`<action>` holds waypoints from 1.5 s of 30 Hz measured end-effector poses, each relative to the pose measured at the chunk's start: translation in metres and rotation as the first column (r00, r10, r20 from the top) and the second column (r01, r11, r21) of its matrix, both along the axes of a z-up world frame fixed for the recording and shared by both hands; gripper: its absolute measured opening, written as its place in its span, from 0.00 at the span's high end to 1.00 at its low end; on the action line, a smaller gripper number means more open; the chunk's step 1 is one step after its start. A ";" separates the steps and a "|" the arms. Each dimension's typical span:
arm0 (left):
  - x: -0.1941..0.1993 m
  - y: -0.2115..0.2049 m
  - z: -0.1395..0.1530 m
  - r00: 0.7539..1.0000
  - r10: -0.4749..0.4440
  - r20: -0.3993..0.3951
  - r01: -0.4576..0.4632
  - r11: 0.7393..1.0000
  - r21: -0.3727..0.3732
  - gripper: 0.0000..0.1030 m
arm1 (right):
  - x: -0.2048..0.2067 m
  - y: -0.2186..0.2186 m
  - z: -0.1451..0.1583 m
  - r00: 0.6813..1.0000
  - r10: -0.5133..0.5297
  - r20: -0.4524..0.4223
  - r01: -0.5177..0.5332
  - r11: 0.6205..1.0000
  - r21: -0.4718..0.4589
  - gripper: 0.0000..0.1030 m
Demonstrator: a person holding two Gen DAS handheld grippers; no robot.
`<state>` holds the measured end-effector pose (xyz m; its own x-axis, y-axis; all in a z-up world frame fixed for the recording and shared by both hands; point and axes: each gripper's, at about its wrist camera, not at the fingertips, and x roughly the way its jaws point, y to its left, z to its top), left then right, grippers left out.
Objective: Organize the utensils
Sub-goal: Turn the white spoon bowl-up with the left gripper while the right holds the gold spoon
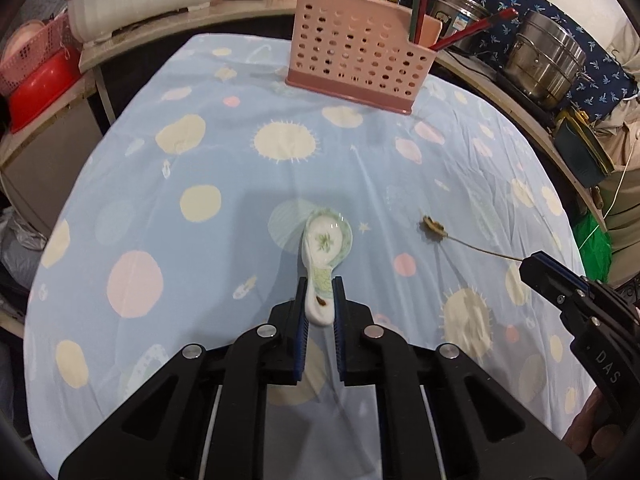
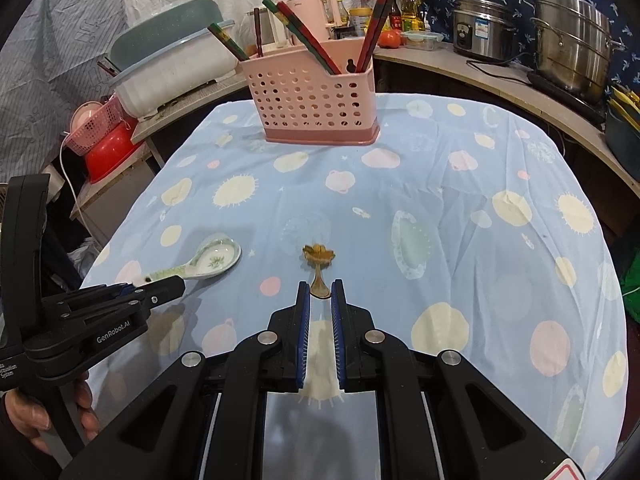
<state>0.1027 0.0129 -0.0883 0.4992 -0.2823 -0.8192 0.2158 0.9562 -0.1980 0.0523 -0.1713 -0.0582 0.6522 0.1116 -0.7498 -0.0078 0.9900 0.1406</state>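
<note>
The left gripper [image 1: 319,296] has its fingers narrowed around the handle of the white ceramic soup spoon with green pattern [image 1: 326,252], lying on the blue dotted cloth-covered surface [image 1: 200,160], bowl pointing away toward the pink perforated plastic utensil holder [image 1: 360,56]. The right gripper [image 2: 320,294] pinches the small golden metal spoon [image 2: 319,268] likewise. Best to squeeze firmly before lifting; glazed ceramic looks slippery

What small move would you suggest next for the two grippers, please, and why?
Probably lift both together: the left gripper is closed on the white ceramic spoon handle, the right gripper on the small gold metal spoon, and the pink perforated holder stands far across the cloth.
</note>
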 end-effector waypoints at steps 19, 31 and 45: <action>0.012 0.011 0.011 0.998 0.031 0.047 -0.030 0.999 -0.028 0.91 | 0.003 0.002 0.005 1.000 0.005 0.009 -0.005 1.000 0.004 0.90; 0.022 0.025 0.001 0.996 0.083 0.019 -0.082 0.996 -0.032 0.89 | 0.003 0.003 0.004 1.000 0.006 0.008 -0.006 1.000 0.004 0.90; 0.040 0.027 0.001 0.997 0.080 0.001 -0.080 0.995 -0.059 0.89 | 0.003 0.003 0.001 1.000 0.010 0.000 -0.010 1.000 0.004 0.90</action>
<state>0.1422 0.0394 -0.0878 0.5250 -0.2892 -0.8005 0.1402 0.9570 -0.2539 0.0551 -0.1686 -0.0573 0.6508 0.1212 -0.7495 -0.0180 0.9894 0.1443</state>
